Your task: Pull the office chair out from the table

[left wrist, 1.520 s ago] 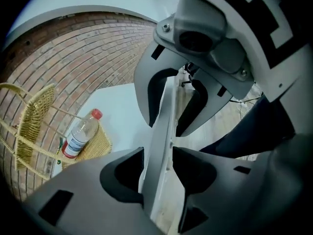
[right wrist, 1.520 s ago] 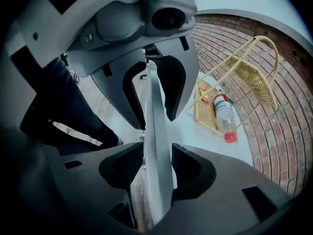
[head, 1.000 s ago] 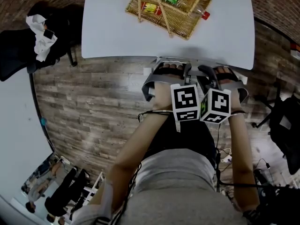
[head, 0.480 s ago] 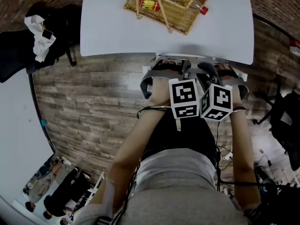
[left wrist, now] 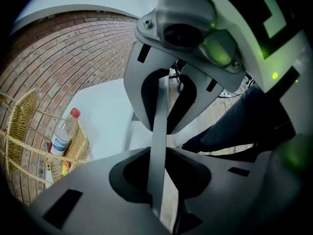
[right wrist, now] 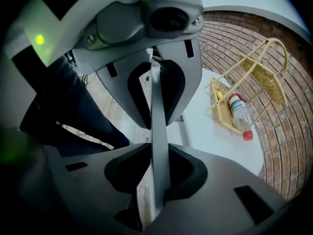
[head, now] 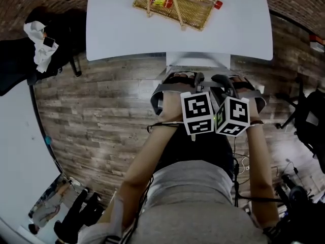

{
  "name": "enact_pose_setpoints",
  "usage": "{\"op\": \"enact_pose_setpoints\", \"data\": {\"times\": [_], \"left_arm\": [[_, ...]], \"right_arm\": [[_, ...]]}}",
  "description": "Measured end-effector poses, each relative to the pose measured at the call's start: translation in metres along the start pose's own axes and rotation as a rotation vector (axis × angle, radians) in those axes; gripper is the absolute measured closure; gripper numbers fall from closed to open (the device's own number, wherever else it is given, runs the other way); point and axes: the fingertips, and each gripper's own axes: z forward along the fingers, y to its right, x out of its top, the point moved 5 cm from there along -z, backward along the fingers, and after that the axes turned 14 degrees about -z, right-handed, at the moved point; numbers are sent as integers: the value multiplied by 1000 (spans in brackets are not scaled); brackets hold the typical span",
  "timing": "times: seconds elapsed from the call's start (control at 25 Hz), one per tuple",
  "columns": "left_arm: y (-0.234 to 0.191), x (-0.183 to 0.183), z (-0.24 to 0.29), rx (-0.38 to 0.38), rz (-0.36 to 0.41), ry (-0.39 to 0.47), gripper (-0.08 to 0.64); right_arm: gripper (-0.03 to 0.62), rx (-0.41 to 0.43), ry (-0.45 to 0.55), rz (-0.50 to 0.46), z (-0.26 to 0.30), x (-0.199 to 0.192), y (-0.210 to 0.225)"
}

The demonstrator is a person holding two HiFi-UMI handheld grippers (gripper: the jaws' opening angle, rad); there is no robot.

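The office chair's grey back (head: 158, 96) curves across just in front of the white table (head: 117, 34). A pale part of the chair (head: 198, 60) shows past the table's front edge. Both hands hold grippers side by side on the top of the back. My left gripper (head: 190, 88) has just been closing and is shut on a thin grey edge of the chair (left wrist: 160, 102). My right gripper (head: 228, 88) has done the same on that edge (right wrist: 157, 97). In both gripper views the strip runs straight between the pads.
A wicker basket (head: 195, 14) with a plastic bottle (left wrist: 61, 136) and snack packs sits on the table's far side. A black chair with a white cloth (head: 38, 47) stands left. Black gear (head: 312, 131) and cables (head: 244, 166) lie right. A brick wall (right wrist: 244, 38) is beyond.
Both grippers and the chair back have drawn away from the table towards the person. The pale chair part now shows past the table's front edge.
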Motion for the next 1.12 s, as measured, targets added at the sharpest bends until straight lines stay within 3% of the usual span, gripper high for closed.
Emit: {"op": "enact_pose_setpoints", "data": {"times": [0.36, 0.6, 1.12], "left_arm": [[43, -22, -13, -41, 0, 3, 469], [83, -35, -23, -25, -3, -8, 469], [177, -67, -43, -23, -102, -45, 458]], "right_arm": [[499, 9, -11, 43, -7, 21, -46], [500, 16, -7, 58, -17, 34, -85], [500, 12, 45, 43, -39, 62, -181]]}}
